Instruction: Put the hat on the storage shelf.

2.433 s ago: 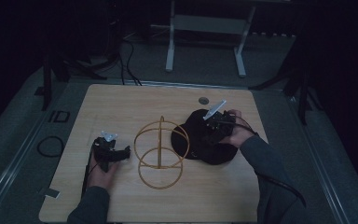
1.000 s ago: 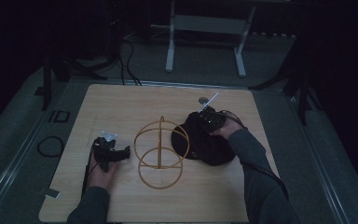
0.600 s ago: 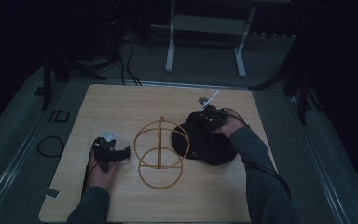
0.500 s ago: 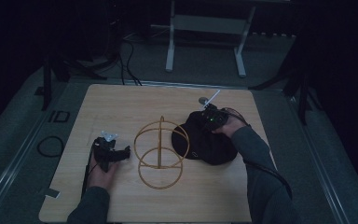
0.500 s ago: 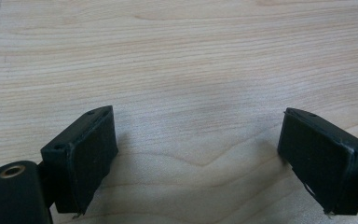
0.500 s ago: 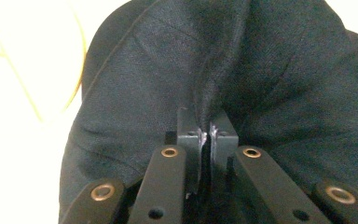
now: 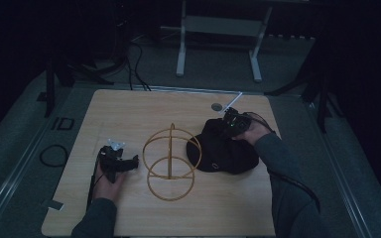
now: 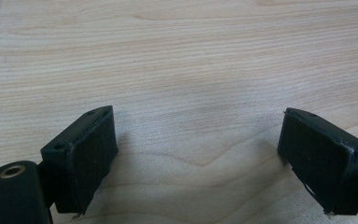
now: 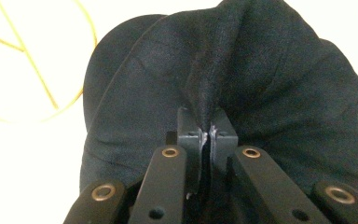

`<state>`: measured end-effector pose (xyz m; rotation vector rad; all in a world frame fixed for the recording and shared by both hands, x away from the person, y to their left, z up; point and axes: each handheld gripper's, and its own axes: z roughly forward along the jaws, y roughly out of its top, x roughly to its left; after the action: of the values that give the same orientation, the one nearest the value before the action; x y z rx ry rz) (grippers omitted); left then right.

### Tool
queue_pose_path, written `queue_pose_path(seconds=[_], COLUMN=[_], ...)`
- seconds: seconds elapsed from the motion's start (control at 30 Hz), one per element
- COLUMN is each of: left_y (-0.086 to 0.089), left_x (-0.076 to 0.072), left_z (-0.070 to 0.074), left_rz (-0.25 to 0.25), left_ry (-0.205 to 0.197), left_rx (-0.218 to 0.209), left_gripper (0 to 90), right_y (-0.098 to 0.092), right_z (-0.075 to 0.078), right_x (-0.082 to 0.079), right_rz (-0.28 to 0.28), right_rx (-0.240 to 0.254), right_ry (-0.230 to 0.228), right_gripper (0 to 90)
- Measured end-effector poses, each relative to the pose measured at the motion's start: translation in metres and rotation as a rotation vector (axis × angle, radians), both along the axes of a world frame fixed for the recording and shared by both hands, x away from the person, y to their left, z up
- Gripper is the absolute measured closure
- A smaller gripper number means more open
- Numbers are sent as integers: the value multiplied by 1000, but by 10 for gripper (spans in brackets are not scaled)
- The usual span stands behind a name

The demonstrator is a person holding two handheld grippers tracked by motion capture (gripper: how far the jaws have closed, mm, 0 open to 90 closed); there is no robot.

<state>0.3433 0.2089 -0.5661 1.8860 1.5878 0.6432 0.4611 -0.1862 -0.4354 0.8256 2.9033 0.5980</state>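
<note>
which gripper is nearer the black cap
Right. The right gripper is shut on a fold of the black cap; the left gripper rests apart on the table, beyond the gold wire stand.

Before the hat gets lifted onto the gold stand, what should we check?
1. Right gripper pinching the hat: ok, fingers shut on a fold of cloth.
2. Grip deep enough: cannot tell, just a thin fold is caught.
3. Stand upright: ok.
4. Path from hat to stand free: ok, they sit side by side.
5. Left gripper out of the way: ok, open over bare table.
</note>
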Motion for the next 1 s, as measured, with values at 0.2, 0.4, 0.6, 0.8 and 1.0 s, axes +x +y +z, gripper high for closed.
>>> queue_pose_path(seconds=[0.2, 0.4, 0.6, 0.8, 1.0], left_y=[0, 0, 0, 0, 0], left_x=[0, 0, 0, 0, 0], left_z=[0, 0, 0, 0, 0], left_rz=[0, 0, -1, 0, 0], left_ry=[0, 0, 0, -1, -1], left_rx=[0, 0, 2, 1, 1], left_gripper=[113, 112, 113, 113, 113], right_y=[-3, -7, -12, -14, -19], right_z=[7, 19, 28, 35, 51], right_x=[-3, -5, -9, -12, -18], right_rz=[22, 2, -8, -23, -28], right_rx=[-20, -27, -30, -23, -10], right_ry=[21, -19, -24, -27, -55], right_gripper=[867, 869, 869, 869, 869])
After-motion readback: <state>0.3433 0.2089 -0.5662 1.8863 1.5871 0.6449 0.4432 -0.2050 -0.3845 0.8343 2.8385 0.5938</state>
